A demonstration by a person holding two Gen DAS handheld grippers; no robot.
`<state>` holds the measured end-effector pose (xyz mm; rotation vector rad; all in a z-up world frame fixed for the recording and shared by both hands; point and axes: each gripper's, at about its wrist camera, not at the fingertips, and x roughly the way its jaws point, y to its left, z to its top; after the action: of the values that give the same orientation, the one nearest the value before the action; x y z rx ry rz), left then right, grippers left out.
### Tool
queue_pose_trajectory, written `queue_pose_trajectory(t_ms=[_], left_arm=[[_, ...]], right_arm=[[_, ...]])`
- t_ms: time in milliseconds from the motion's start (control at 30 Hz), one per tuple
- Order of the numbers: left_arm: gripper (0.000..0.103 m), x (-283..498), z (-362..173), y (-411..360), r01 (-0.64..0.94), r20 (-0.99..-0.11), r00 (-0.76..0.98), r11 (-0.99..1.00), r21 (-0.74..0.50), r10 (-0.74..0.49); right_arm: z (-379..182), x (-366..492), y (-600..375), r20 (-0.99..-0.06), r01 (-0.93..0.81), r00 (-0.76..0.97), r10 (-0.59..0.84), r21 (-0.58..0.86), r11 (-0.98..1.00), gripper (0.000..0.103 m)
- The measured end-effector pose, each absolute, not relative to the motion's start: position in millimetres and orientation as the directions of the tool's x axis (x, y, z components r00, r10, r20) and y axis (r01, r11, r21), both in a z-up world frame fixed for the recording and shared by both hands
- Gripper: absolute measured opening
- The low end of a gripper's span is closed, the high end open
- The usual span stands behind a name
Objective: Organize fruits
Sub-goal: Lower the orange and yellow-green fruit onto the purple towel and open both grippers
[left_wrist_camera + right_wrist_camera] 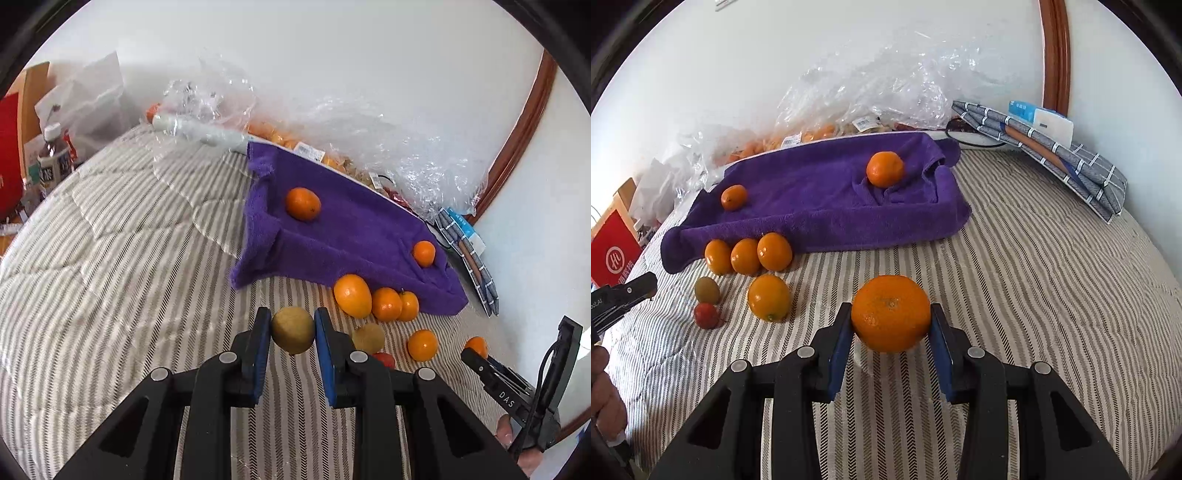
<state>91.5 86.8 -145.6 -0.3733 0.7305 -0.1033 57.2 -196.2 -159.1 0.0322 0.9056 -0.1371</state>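
My left gripper (292, 328) is shut on a brownish-green kiwi (293, 331), held above the striped bedspread. My right gripper (891, 314) is shut on a large orange (891, 313). A purple towel (343, 229) (827, 206) lies over a tray by the wall with two oranges on it (303, 204) (424, 253) (885, 169) (733, 197). In front of the towel lie three oranges in a row (746, 255) (376, 299), one more orange (769, 298) (422, 345), a second kiwi (707, 290) (368, 337) and a small red fruit (706, 315) (384, 359).
Crumpled clear plastic bags (406, 155) (879, 92) with more fruit lie along the white wall. A folded checked cloth (1052, 151) (469, 251) leans in the corner. A bottle (51, 158) and a red box (613, 251) stand at the bed's left edge. The bedspread (1052, 277) is soft and wrinkled.
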Motion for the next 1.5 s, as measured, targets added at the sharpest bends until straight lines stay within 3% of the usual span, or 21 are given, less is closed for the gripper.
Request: queue_pose_trajectory(t_ms=[100, 333, 567, 867, 1233, 1500], left_arm=[[0.023, 92.1, -130.6, 88.8, -0.049, -0.631, 0.758, 0.95, -0.308, -0.165], [0.023, 120.1, -104.0, 99.7, -0.056, -0.628, 0.758, 0.942, -0.331, -0.176], [0.023, 168.9, -94.8, 89.1, -0.062, -0.636, 0.76, 0.959, -0.276, -0.134], [0.023, 225.7, -112.3, 70.5, -0.064, -0.644, 0.752, 0.957, -0.282, -0.139], [0.023, 234.5, -141.0, 71.2, -0.058, -0.64, 0.743, 0.934, -0.353, -0.195], [0.023, 237.2, -149.6, 60.9, -0.067, -0.667, 0.73, 0.955, -0.29, -0.151]], right_arm=[[-150.4, 65.2, -195.8, -0.778, 0.128, 0.62, -0.102, -0.028, 0.991, 0.04], [-121.7, 105.5, -188.5, -0.736, 0.09, 0.674, -0.062, -0.002, 0.996, 0.04], [-104.6, 144.6, -186.9, -0.68, 0.078, 0.729, -0.082, -0.036, 0.996, 0.04], [-125.9, 189.8, -197.6, -0.7, 0.094, 0.707, -0.104, -0.053, 0.994, 0.04], [-160.1, 192.8, -210.2, -0.746, 0.112, 0.661, -0.082, -0.01, 0.994, 0.04], [-173.1, 197.8, -208.3, -0.774, 0.106, 0.628, -0.082, -0.019, 0.994, 0.04]])
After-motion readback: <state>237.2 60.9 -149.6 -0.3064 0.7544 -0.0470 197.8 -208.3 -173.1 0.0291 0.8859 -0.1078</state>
